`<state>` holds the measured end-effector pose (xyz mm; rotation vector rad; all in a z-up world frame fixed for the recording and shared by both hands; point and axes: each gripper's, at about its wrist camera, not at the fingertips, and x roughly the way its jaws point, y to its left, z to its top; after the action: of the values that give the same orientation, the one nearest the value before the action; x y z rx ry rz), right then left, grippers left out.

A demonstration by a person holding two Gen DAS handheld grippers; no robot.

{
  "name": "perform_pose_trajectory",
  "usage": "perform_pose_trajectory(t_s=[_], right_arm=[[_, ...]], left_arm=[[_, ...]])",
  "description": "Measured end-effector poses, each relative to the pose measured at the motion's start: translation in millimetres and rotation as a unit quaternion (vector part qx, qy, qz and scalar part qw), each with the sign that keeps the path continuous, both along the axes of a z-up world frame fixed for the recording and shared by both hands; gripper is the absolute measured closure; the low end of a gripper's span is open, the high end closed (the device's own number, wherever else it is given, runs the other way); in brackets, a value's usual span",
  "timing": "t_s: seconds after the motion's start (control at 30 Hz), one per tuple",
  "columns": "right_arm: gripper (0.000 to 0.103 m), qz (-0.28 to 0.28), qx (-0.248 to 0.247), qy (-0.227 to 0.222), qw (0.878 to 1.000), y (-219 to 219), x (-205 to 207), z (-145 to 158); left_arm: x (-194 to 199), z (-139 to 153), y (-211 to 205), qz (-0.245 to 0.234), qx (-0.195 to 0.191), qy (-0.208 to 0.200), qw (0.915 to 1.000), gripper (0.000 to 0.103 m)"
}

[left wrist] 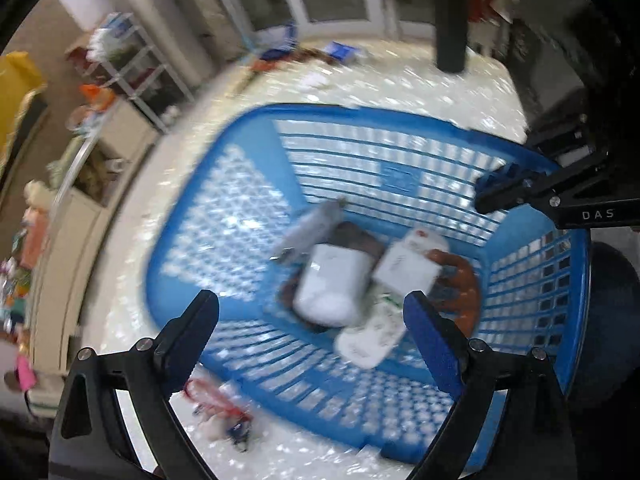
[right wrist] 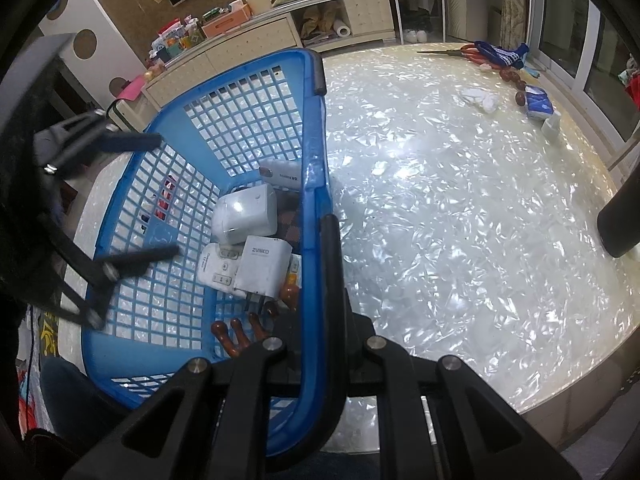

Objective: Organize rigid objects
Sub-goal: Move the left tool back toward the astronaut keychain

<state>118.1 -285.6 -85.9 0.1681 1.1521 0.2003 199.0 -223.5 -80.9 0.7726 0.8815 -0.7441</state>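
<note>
Left wrist view, blurred by motion: left hand-held gripper angled steeply down over the blue basket, fingers spread wide, nothing between them. No earlier picture to compare. Below the gap, inside the basket, a pile of small rigid things: rounded white charger, white ZVNKO plug adapter, flat white remote, grey-white power bank, brown wooden piece at the right. Pile well below the fingertips, not touched. Outside the basket's near wall on the desk, a red-and-blue item, too smeared to identify. Upper right of the same view: right hand-held gripper reaching in from the side, tips at the basket's rim.

Right wrist view, sharp: right hand-held gripper pointed steeply down, fingers pressed together on the basket's blue rim, one finger inside the wall, one outside. Basket standing on the pearly desk, toward its left side. Charger, adapter, remote and power bank gathered against the gripped wall; wooden massager with rounded prongs nearest the camera. Left hand-held gripper blurred, hovering open above the basket's far side. Far across the desk, well apart from the basket: red-handled scissors, blue cloth, crumpled white tissue, blue packet, small white cube.
</note>
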Motion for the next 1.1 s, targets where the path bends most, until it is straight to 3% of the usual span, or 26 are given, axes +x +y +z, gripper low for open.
perform_pose_trajectory(t_s=[0.2, 0.23, 0.37, 0.6, 0.77, 1.0, 1.1], right_arm=[[0.093, 0.002, -0.007, 0.002, 1.0, 1, 1, 0], [0.093, 0.003, -0.01, 0.002, 1.0, 2, 0, 0], [0.093, 0.003, -0.014, 0.002, 1.0, 2, 0, 0], [0.093, 0.006, -0.022, 0.006, 1.0, 3, 1, 1], [0.093, 0.004, -0.026, 0.007, 1.0, 5, 0, 0], [0.093, 0.004, -0.028, 0.008, 1.0, 5, 1, 0], [0.093, 0.004, -0.028, 0.007, 1.0, 5, 1, 0]], left_arm=[[-2, 12, 45, 0.052, 0.007, -0.032, 0.9981, 0.008], [-4, 18, 57, 0.056, -0.02, -0.025, 0.9979, 0.008], [-8, 29, 85, 0.1, -0.028, -0.051, 0.9933, 0.008], [-11, 50, 133, 0.161, -0.079, -0.034, 0.9831, 0.008], [-8, 52, 169, 0.204, -0.116, 0.001, 0.9721, 0.008], [4, 33, 200, 0.25, -0.12, 0.034, 0.9603, 0.008], [13, 15, 208, 0.274, -0.127, 0.061, 0.9512, 0.008]])
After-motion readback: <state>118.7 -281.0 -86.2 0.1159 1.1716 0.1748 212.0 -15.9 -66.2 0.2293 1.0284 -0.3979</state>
